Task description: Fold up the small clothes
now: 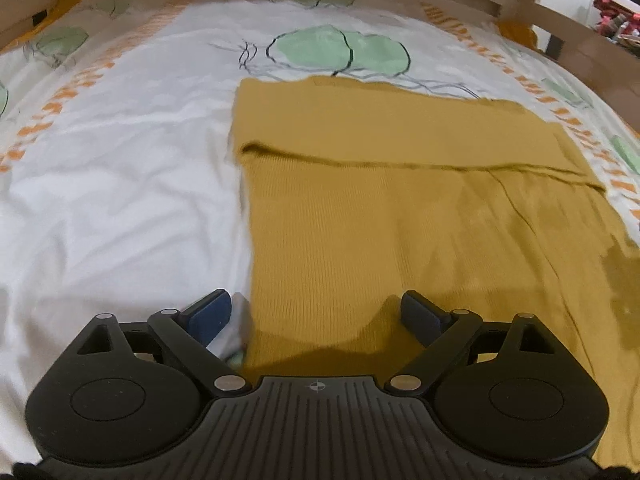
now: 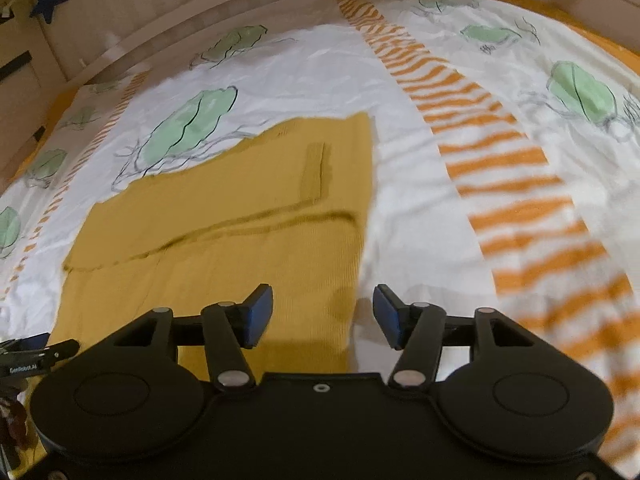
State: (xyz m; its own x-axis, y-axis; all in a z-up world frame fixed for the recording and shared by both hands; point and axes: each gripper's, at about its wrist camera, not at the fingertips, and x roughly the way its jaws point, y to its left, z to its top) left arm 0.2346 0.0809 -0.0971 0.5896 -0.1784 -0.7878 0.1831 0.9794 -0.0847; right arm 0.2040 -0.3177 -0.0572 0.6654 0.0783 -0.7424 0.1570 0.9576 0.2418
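Right gripper (image 2: 322,316) (jaws apart) above mustard knit (image 2: 224,216); lettering illegible.

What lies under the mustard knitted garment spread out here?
The mustard knitted garment lies on a white bedsheet printed with green shapes and orange stripes. The sheet directly beneath it is covered, so unseen.

Two wrist views, angled down, close over one mustard garment (image 1: 360,220) from opposite edges.
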